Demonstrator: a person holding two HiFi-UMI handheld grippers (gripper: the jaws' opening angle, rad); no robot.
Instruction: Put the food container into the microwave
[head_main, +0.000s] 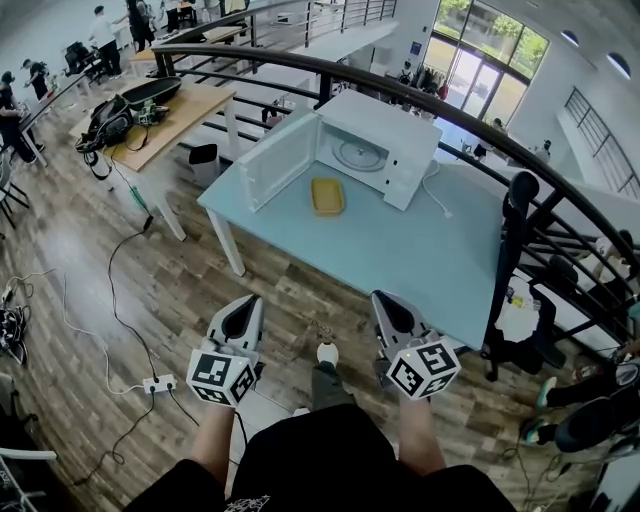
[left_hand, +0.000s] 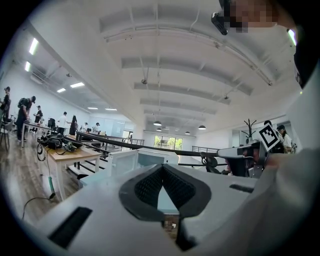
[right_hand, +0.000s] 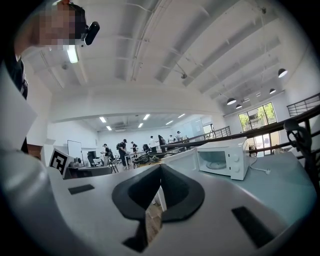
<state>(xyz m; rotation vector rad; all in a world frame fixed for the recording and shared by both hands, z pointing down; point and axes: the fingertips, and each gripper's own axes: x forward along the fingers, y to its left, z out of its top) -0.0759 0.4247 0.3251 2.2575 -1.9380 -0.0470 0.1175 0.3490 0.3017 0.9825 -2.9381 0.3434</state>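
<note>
A shallow yellow food container (head_main: 327, 196) lies on the light blue table (head_main: 400, 260), just in front of the white microwave (head_main: 372, 150). The microwave's door (head_main: 277, 161) is swung wide open to the left, and the glass turntable inside is bare. Both grippers are held low near my body, well short of the table's near edge. The left gripper (head_main: 243, 301) is shut with nothing in it, and so is the right gripper (head_main: 385, 298). In the right gripper view the microwave (right_hand: 222, 161) shows beyond the shut jaws. The left gripper view shows its open door (left_hand: 120, 163).
A black curved railing (head_main: 470, 115) runs behind the table. A wooden desk (head_main: 170, 115) with bags stands at the left, with a bin (head_main: 204, 160) beside it. Cables and a power strip (head_main: 158, 383) lie on the wood floor. A black chair (head_main: 515, 230) stands at the table's right.
</note>
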